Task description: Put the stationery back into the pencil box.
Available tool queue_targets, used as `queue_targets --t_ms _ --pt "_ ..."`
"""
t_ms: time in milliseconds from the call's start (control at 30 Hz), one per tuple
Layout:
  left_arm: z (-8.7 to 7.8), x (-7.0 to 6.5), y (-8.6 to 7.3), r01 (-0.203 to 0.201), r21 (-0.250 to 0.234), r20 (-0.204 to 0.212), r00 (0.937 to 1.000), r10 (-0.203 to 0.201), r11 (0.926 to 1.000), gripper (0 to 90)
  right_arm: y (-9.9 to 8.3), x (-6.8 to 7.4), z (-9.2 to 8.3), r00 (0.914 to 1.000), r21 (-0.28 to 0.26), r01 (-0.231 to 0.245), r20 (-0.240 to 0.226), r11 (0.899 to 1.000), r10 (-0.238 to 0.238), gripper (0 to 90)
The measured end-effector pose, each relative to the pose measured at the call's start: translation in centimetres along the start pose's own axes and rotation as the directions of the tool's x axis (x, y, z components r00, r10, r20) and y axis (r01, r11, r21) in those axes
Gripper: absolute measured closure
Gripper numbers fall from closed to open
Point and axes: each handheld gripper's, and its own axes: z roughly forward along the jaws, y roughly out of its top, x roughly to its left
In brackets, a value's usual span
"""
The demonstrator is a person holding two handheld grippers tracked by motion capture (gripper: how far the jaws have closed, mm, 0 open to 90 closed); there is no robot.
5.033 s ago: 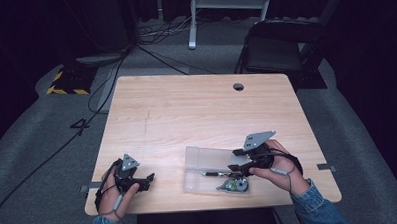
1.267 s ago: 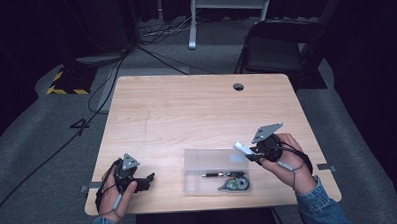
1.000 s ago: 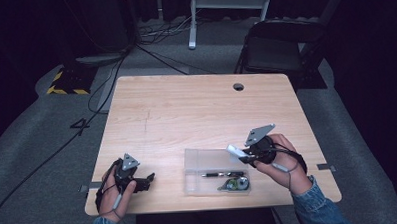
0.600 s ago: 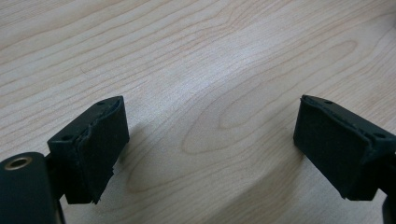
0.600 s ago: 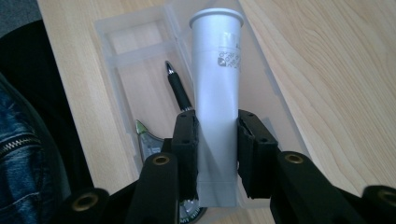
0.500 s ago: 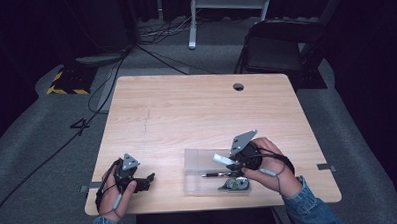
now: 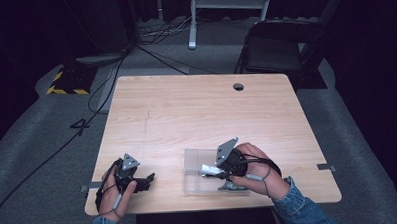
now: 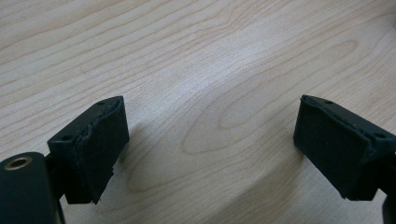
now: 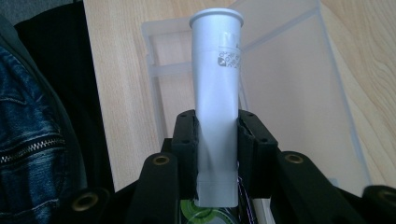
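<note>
Since a second ago our right gripper [image 7: 208, 169] has come in from the right side of the table [image 7: 196, 112] and now hangs over the clear plastic tray [image 7: 193, 157] near the front edge, carrying a white tube [image 7: 207, 168] with it. We see from the right gripper view that the jaws are pressed against both sides of the tube [image 9: 216, 79], low on its body, so that its capped end points out over the tray [image 9: 299, 93]. Something green [image 9: 201, 215] lies below the jaws in that view, probably a roll of tape, though too little shows for us to be sure. A denim sleeve [image 9: 28, 130] sits at the left edge of that view.

Our left gripper [image 7: 141, 181] rests on the table at the front left corner, well apart from the tray. We see its jaws standing wide apart in the left gripper view, with bare wood [image 8: 205, 93] between them and nothing held
</note>
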Motion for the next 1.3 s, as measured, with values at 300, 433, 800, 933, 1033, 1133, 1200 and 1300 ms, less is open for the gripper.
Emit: queue_targets --t_ms 300,433,800,933,1033,1133,1200,1300 --pt "0.0 0.0 0.0 0.000 0.000 0.000 1.0000 0.000 1.0000 10.7 0.5 0.4 1.5 0.9978 0.047 0.055 -0.040 0.997 -0.054 71.3" --pt "0.0 0.0 0.0 0.000 -0.002 -0.001 1.0000 0.000 1.0000 10.7 0.5 0.5 2.1 0.9961 0.074 0.076 -0.050 0.994 -0.072 71.3" --pt "0.0 0.0 0.0 0.000 0.000 0.000 1.0000 0.000 1.0000 10.7 0.5 0.7 3.2 0.9916 0.129 0.114 -0.076 0.985 -0.105 71.3" --pt "0.0 0.0 0.0 0.000 0.000 0.000 1.0000 0.000 1.0000 10.7 0.5 0.7 3.5 0.9901 0.146 0.126 -0.080 0.981 -0.115 71.3" --pt "0.0 0.0 0.0 0.000 0.000 0.000 1.0000 0.000 1.0000 10.7 0.5 0.8 3.9 0.9872 0.162 0.144 -0.090 0.976 -0.131 71.3" --pt "0.0 0.0 0.0 0.000 0.000 0.000 1.0000 0.000 1.0000 10.7 0.5 0.8 4.1 0.9857 0.163 0.153 -0.095 0.975 -0.139 71.3" --pt "0.0 0.0 0.0 0.000 0.000 0.000 1.0000 0.000 1.0000 10.7 0.4 0.8 4.3 0.9849 0.171 0.157 -0.100 0.973 -0.142 71.3" --pt "0.0 0.0 0.0 0.000 0.000 0.000 1.0000 0.000 1.0000 10.7 0.4 0.7 4.5 0.9851 0.172 0.155 -0.101 0.973 -0.140 71.3"
